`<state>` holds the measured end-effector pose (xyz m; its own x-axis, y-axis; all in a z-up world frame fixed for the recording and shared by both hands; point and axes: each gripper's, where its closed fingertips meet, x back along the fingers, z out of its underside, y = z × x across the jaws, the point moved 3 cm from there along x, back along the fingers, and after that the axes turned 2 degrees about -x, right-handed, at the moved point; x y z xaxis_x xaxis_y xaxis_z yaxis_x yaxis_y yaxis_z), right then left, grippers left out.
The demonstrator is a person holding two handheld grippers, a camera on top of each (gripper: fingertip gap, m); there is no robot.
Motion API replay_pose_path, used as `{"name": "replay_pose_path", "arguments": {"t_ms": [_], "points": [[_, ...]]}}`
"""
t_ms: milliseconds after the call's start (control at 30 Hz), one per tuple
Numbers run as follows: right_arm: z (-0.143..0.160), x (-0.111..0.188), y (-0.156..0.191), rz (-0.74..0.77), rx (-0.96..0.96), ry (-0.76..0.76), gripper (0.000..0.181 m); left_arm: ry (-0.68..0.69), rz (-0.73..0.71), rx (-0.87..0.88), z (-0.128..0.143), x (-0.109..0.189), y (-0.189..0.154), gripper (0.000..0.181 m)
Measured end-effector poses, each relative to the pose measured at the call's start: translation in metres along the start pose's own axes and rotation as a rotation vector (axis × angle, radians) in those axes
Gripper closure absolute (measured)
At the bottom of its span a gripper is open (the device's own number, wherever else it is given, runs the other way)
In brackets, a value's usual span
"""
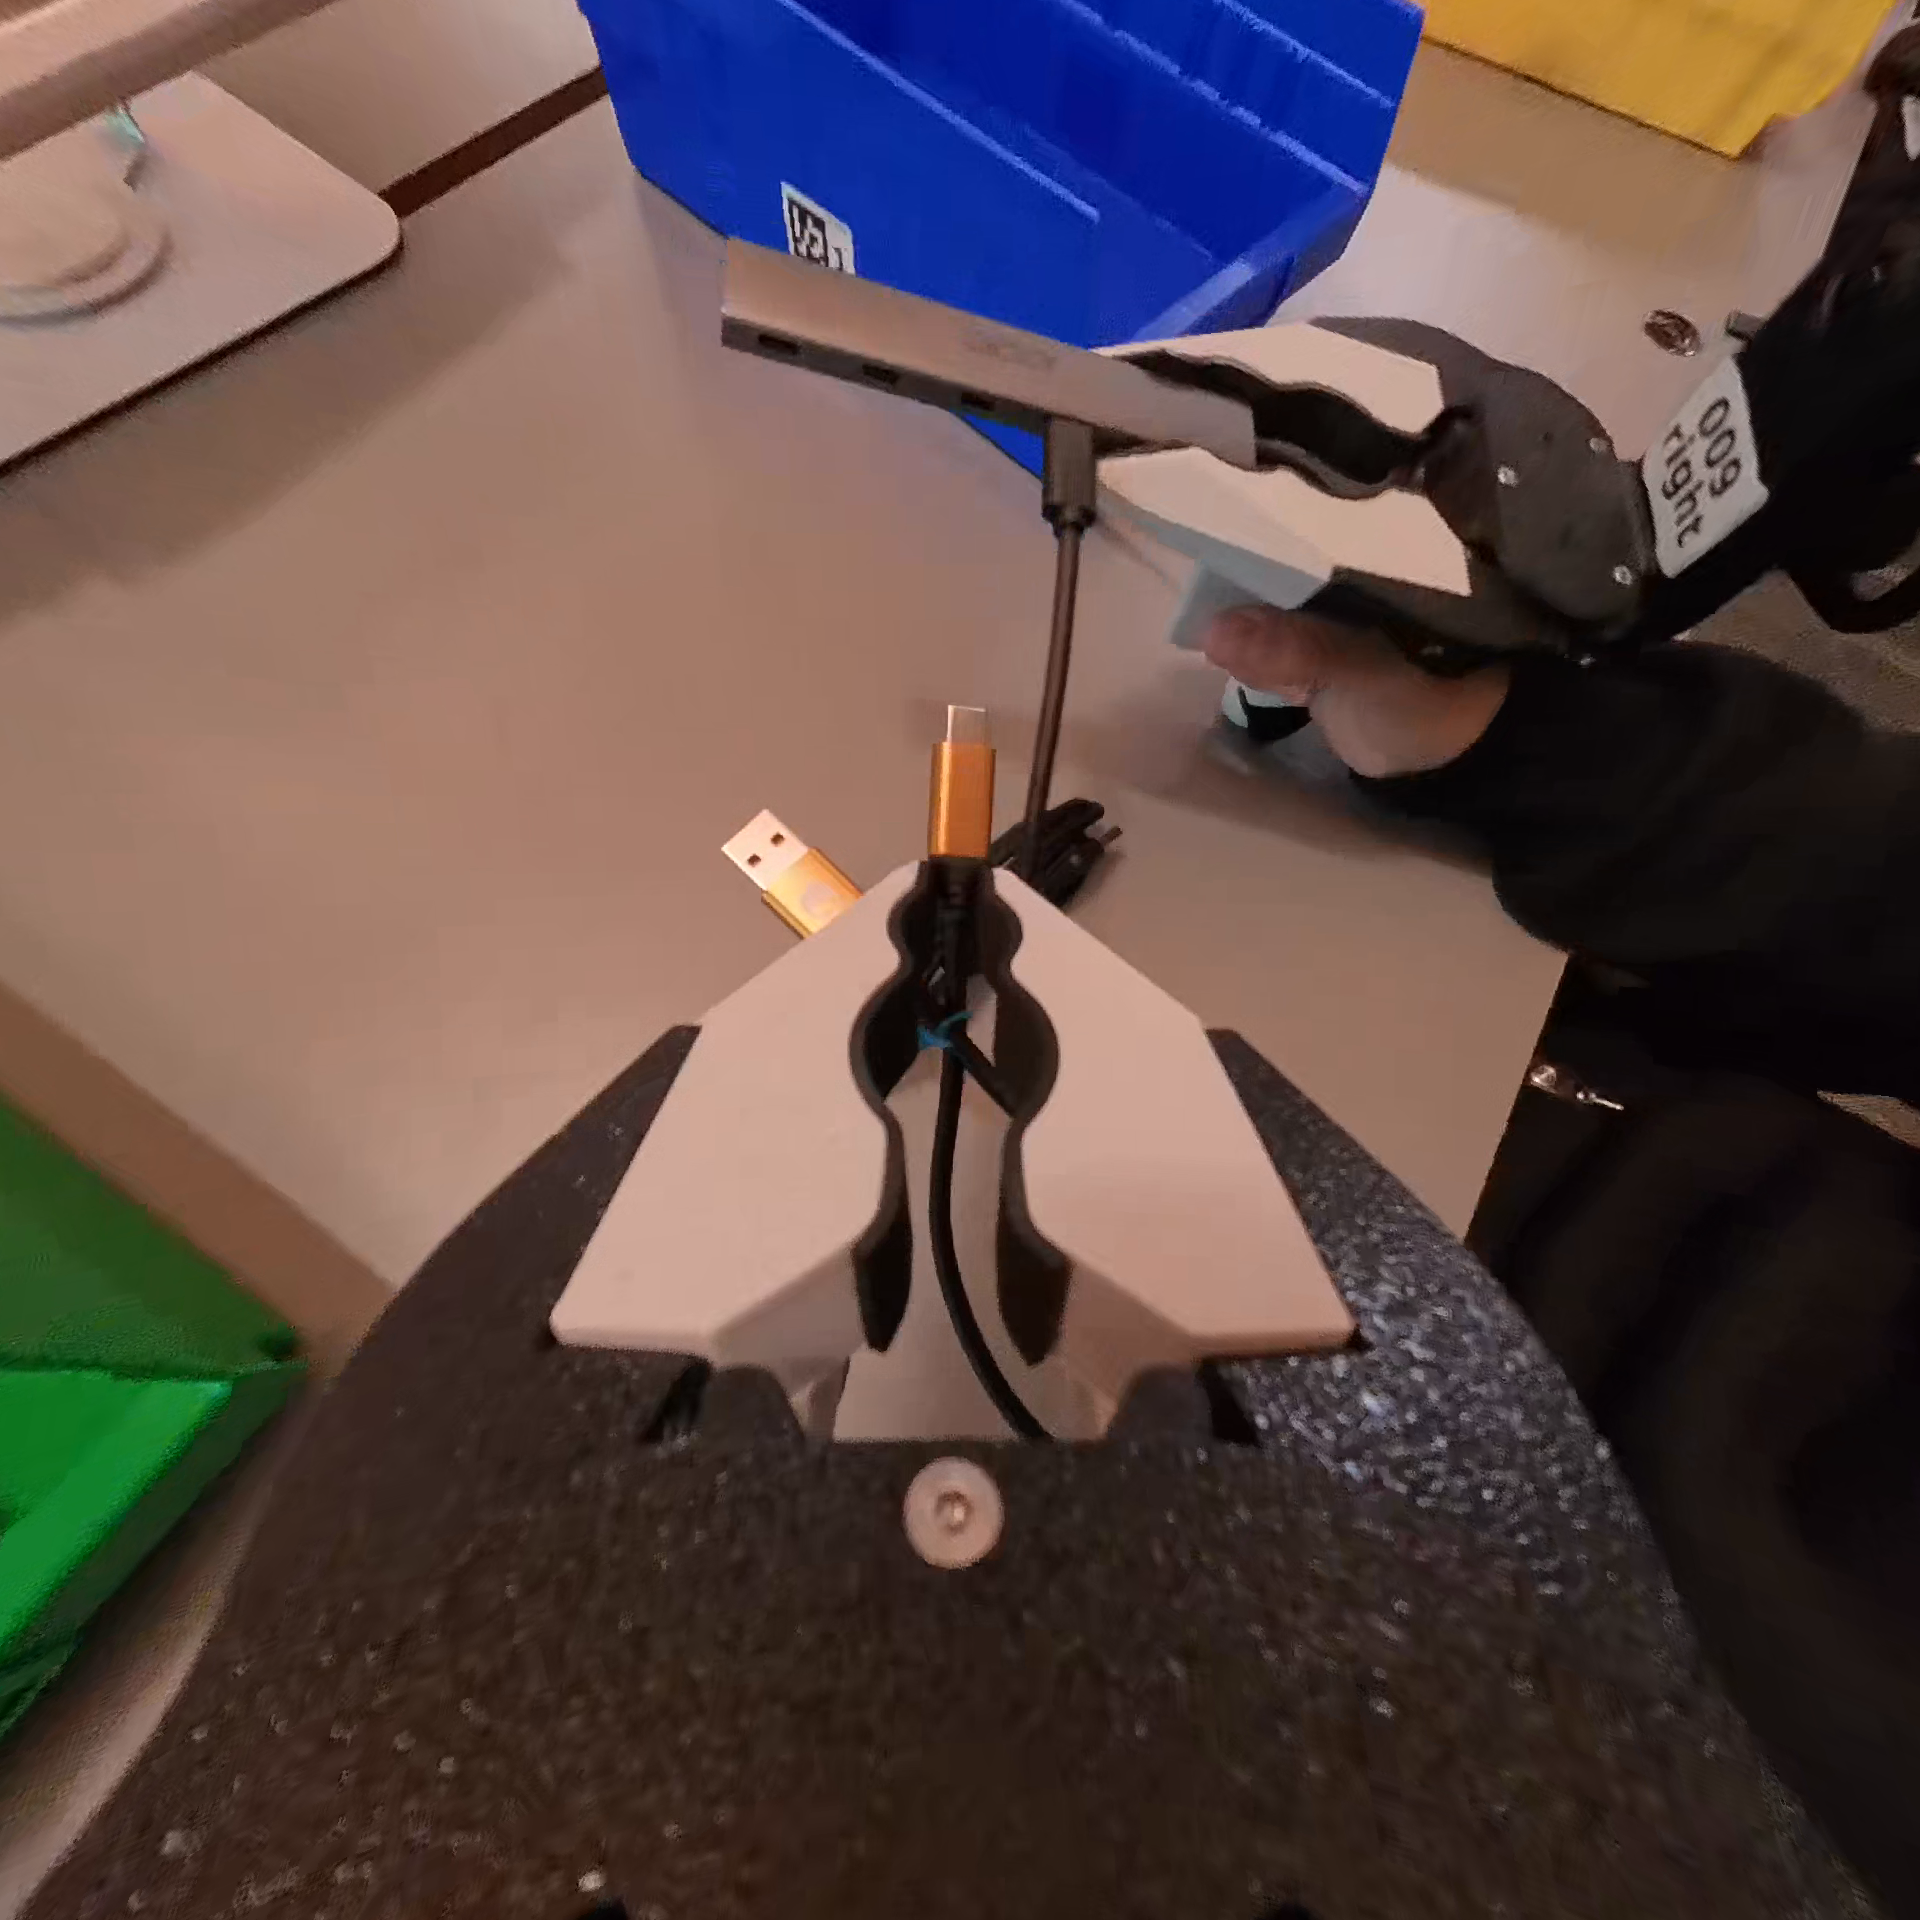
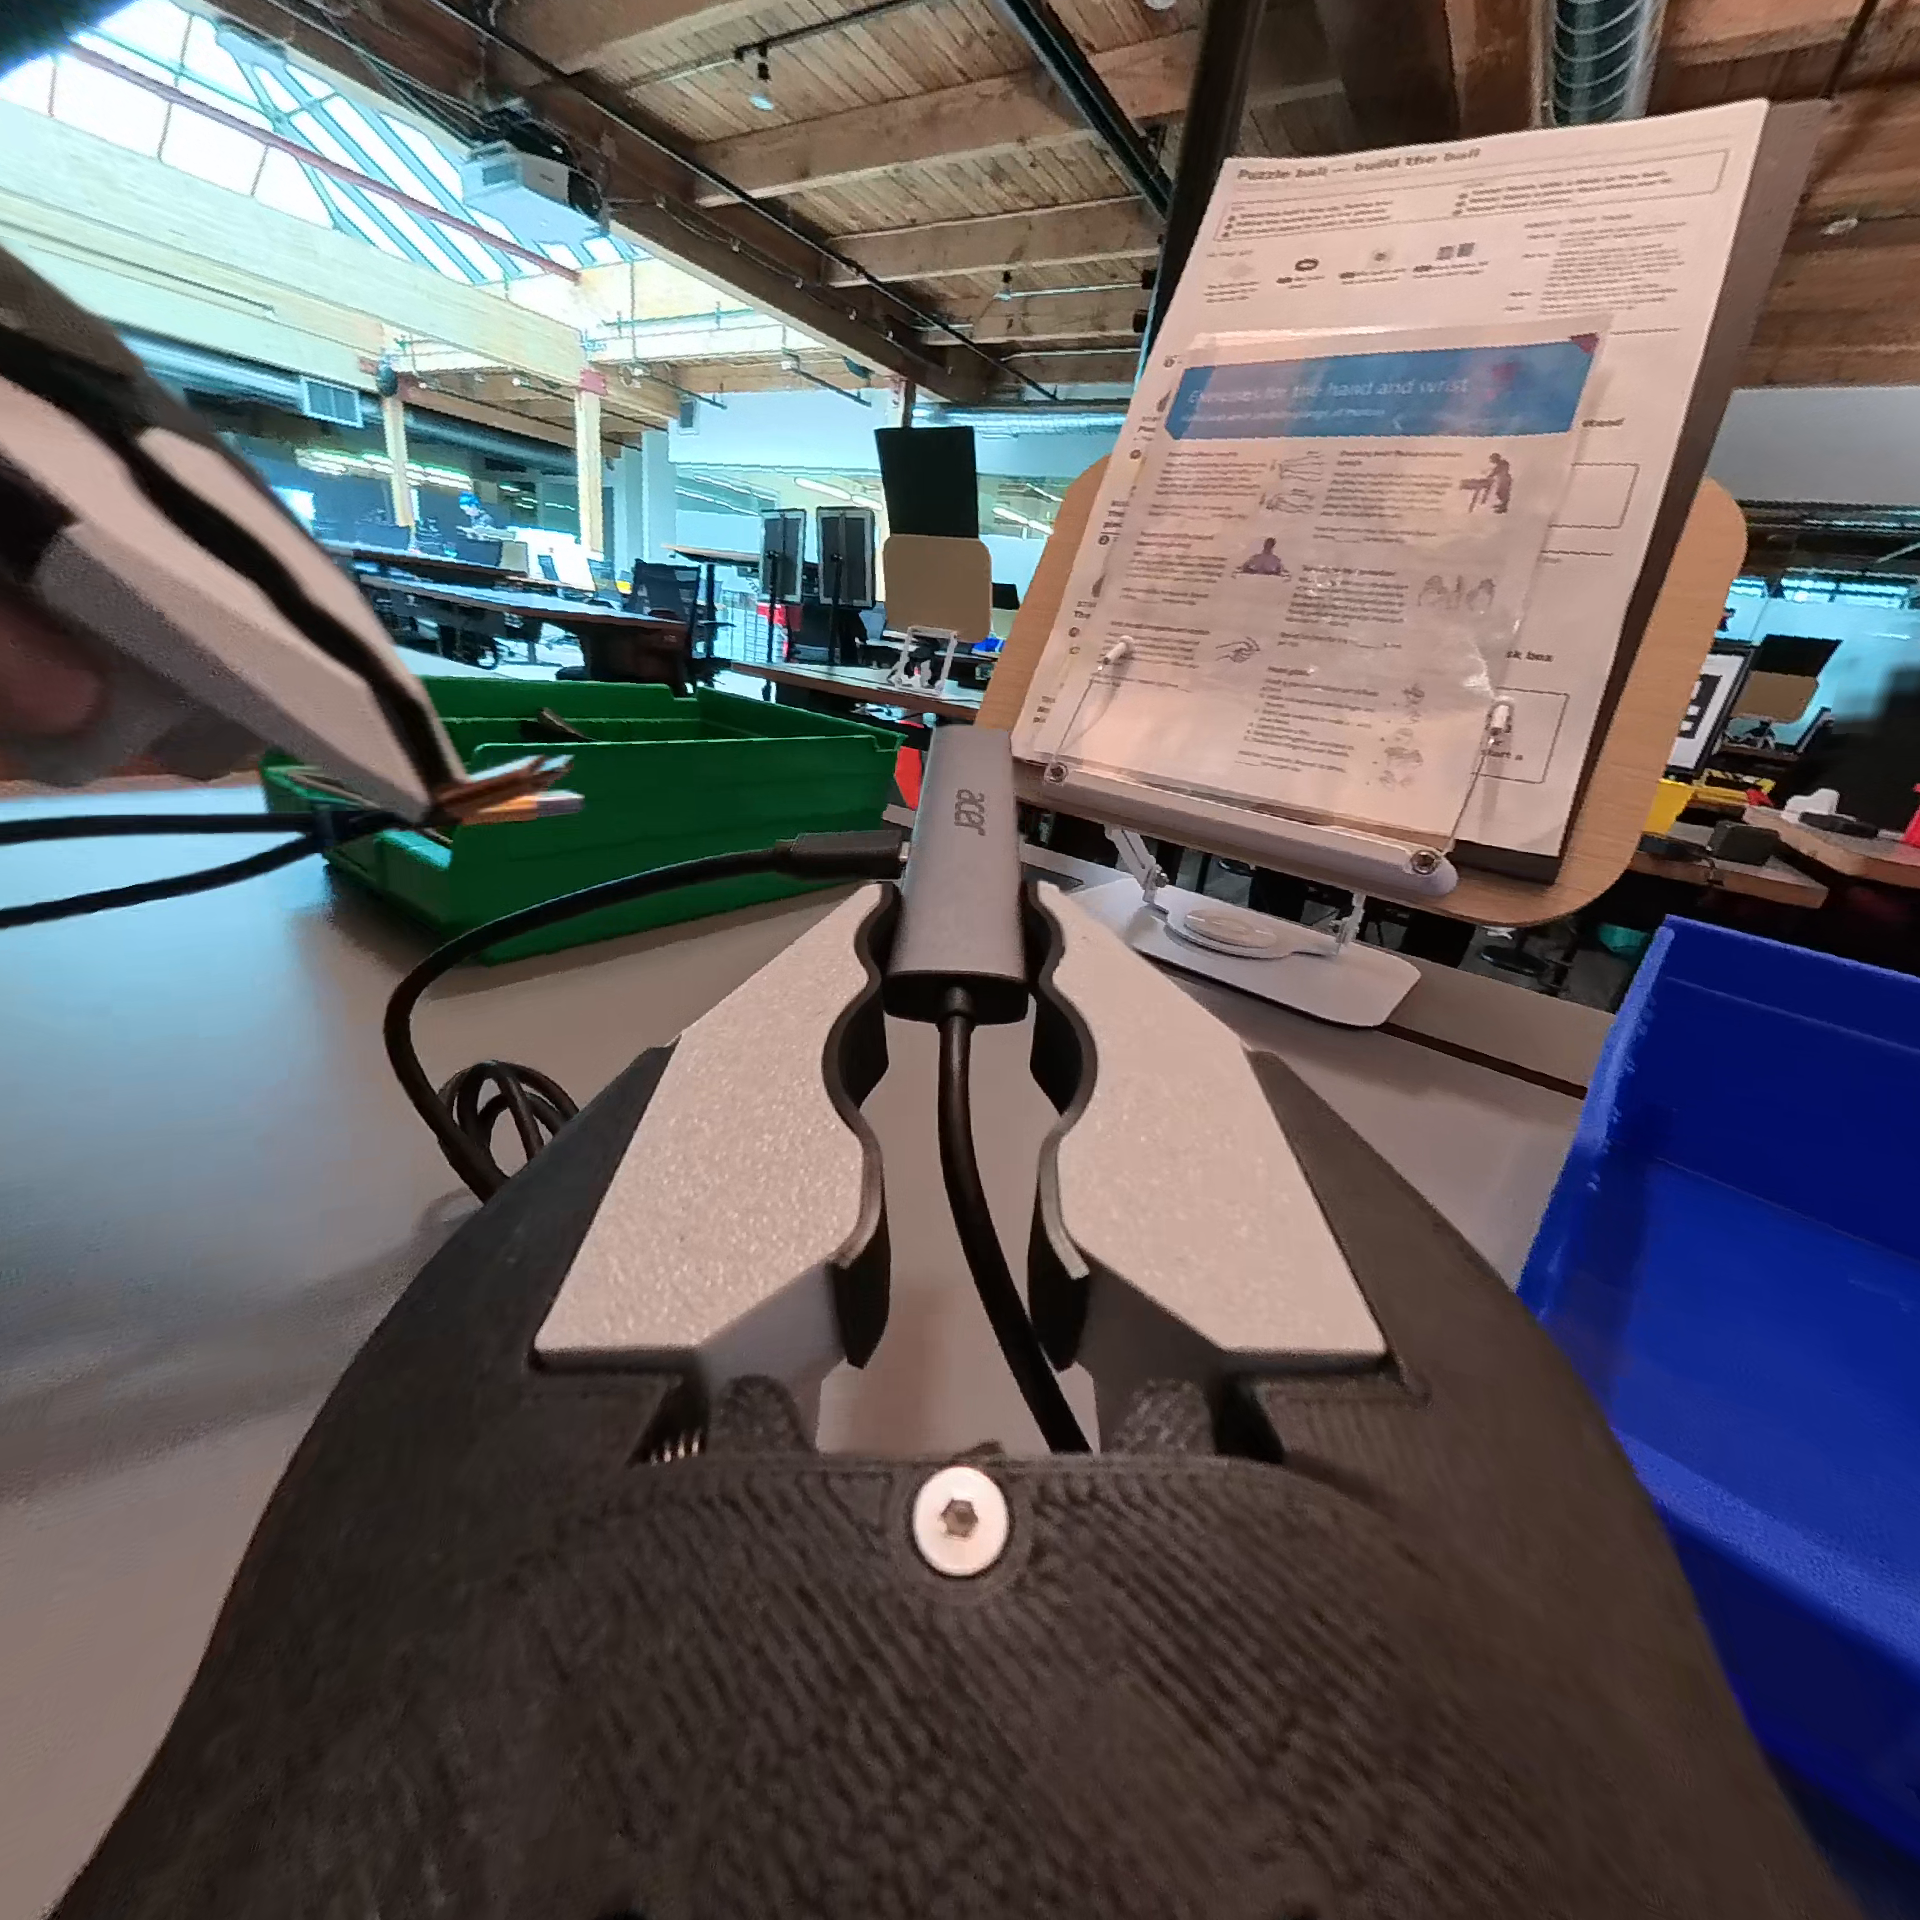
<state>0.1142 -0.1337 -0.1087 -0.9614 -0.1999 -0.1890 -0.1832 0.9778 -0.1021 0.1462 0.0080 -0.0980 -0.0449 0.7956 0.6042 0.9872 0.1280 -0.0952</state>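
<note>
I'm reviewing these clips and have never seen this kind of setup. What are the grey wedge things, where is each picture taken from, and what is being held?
No robot here: a person holds a hand-held two-finger gripper in each hand, with a camera on each looking along its grey fingers. In the left wrist view, the left gripper is shut on a black cable with a gold plug sticking out. In the right wrist view, the right gripper is shut on a grey hub, lifted off the table. Around them stand a blue bin, a green bin and a document stand.
</note>
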Motion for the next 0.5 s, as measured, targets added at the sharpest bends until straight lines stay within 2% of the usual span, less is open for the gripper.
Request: {"name": "replay_pose_path", "arguments": {"t_ms": [233,500], "points": [[0.000,-0.001,0.009,-0.048,0.025,-0.004,0.160,0.131,0.032,0.002,-0.022,-0.025,0.003,0.177],[0.002,-0.003,0.016,-0.066,0.077,0.009,0.160,0.175,0.027,-0.019,-0.037,-0.043,0.004,0.176]]}}
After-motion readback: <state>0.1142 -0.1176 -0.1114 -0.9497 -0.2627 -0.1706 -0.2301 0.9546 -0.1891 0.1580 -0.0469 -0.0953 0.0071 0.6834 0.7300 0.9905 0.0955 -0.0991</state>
